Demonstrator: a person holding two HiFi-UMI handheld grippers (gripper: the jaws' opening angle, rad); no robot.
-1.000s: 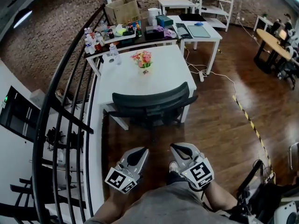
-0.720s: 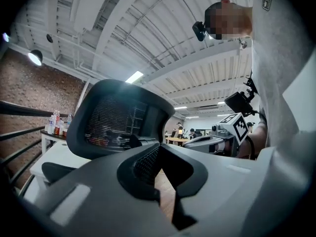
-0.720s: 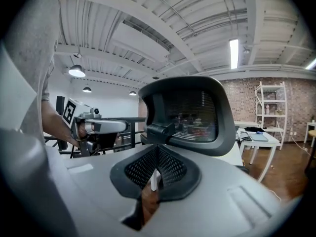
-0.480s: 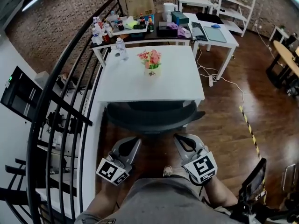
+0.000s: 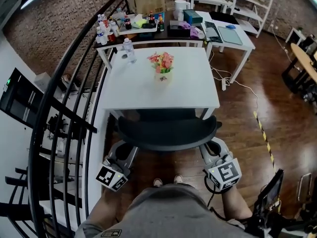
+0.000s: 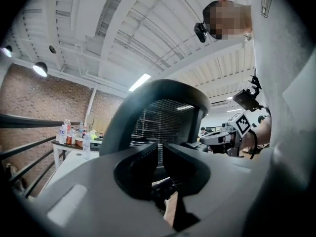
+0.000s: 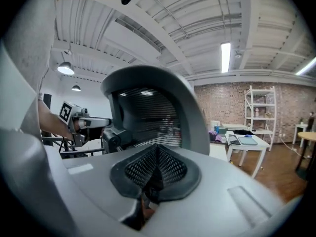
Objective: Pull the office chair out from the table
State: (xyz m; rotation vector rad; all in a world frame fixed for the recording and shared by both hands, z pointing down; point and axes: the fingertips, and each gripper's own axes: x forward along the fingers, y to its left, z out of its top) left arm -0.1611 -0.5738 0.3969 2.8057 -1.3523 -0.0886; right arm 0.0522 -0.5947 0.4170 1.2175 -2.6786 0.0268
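A black office chair with a mesh backrest stands tucked under the white table. My left gripper is at the backrest's left end and my right gripper at its right end; the backrest's rim hides both tips. In the left gripper view the left gripper's jaws are opening by a narrow slit, with nothing between them and the backrest just ahead. In the right gripper view the right gripper's pads meet on nothing, with the backrest close in front.
A flower pot and a water bottle stand on the table. A black curved railing runs along the left. Behind is a cluttered table with a cardboard box. Wooden floor with striped tape lies to the right.
The person has stepped up to the chair. Both grippers moved forward from behind the backrest to flank its two ends.
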